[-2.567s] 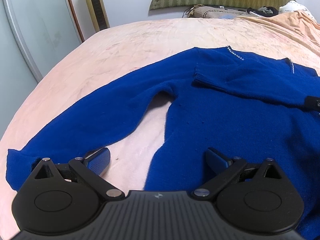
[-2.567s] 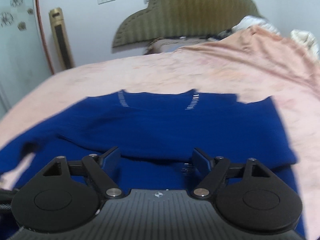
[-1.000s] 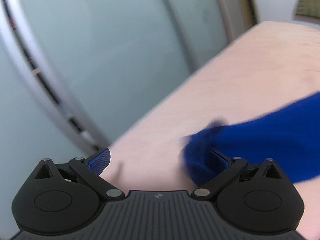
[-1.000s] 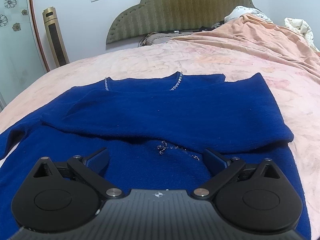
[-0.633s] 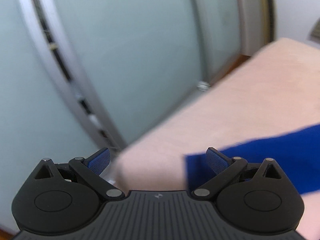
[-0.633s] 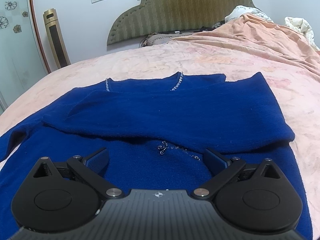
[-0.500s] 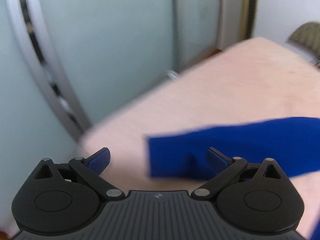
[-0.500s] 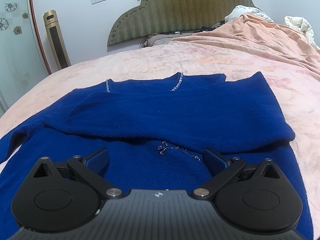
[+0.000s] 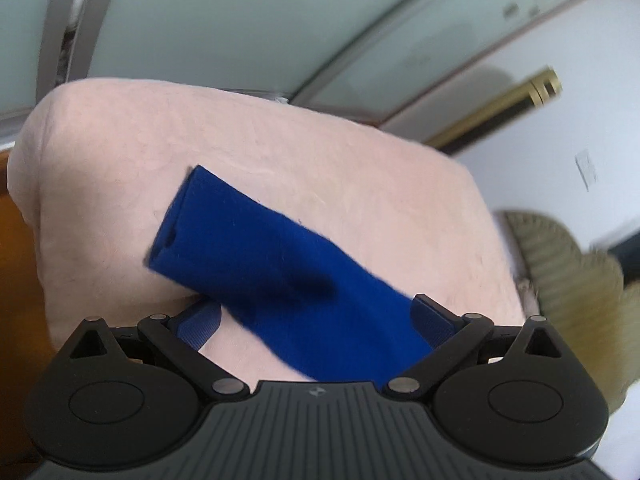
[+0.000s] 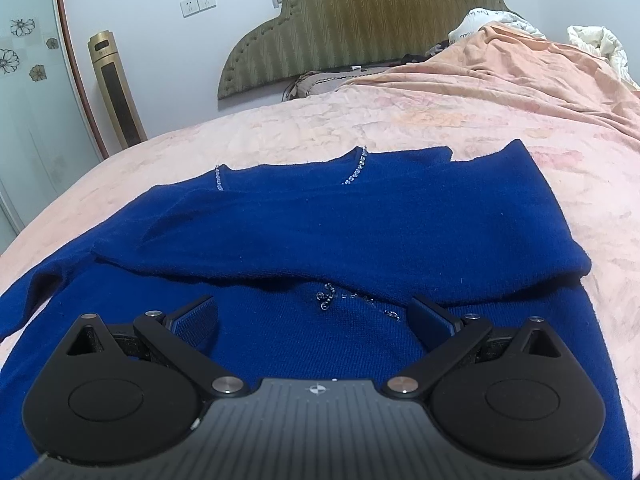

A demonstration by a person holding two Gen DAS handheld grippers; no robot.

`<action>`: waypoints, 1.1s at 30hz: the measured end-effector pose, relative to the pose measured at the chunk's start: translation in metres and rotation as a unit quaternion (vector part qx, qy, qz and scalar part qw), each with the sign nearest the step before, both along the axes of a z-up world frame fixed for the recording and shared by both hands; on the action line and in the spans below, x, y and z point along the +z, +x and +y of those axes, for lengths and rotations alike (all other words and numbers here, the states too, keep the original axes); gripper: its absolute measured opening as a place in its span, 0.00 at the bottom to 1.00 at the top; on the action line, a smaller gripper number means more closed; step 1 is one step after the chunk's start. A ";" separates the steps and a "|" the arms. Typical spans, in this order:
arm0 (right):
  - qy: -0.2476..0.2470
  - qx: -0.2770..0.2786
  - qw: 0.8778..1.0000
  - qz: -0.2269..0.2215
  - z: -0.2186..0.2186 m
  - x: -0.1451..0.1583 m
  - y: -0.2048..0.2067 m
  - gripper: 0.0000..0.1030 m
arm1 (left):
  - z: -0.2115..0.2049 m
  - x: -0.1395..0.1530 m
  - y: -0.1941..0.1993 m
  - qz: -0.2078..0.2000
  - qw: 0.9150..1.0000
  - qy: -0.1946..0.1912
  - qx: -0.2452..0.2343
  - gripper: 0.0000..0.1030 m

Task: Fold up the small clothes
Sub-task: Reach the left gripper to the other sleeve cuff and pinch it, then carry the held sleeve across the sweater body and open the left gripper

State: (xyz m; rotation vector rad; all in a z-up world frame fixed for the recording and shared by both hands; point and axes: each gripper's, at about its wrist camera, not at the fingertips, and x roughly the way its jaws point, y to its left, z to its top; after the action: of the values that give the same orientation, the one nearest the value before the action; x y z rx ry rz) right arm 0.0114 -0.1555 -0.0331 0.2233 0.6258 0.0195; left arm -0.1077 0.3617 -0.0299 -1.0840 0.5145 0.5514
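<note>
While the left gripper (image 9: pixel 318 322) hovers over the corner of the pink bedspread (image 9: pixel 100 152) with its jaws spread wide, a blue sleeve (image 9: pixel 260 264) runs diagonally between its fingers, nearer the right-hand finger than the left one. The open cuff of that sleeve lies ahead of the claw and to its left, flat on the bedspread; I cannot tell whether either pad touches the cloth. Beyond the bed's edge, ahead of this claw, stands a pale glass door (image 9: pixel 240 20), and ahead to the right a gold tower fan (image 9: pixel 504 114) appears blurred and tilted.

The right gripper (image 10: pixel 314 318) also stands wide, holding nothing, just above the blue sweater (image 10: pixel 360 224) spread on the bedspread. A sleeve is folded across the sweater's chest directly ahead of the claw, its cuff end lying ahead to the left. Small beads (image 10: pixel 326 298) sit between the fingers, just ahead. Farther ahead lies the beaded neckline (image 10: pixel 356 170), and well beyond it the olive headboard (image 10: pixel 360 20).
</note>
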 end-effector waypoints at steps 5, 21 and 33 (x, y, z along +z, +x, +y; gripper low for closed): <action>0.000 0.000 1.000 0.000 -0.001 0.000 0.000 1.00 | 0.005 -0.005 -0.011 -0.026 0.996 -0.043 0.068 0.94; -0.008 0.000 1.000 0.003 0.001 0.000 0.000 1.00 | -0.007 0.037 0.018 0.035 0.988 0.133 0.073 0.05; 0.028 -0.017 0.999 -0.014 -0.016 0.009 -0.010 1.00 | -0.116 0.132 0.143 0.006 0.922 0.381 -0.068 0.05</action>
State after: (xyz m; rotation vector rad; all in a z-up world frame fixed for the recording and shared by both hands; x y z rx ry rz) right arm 0.0018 -0.1718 -0.0240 0.2877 0.5937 0.0072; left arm 0.0354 0.2462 0.1022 -0.2977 0.3296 0.5650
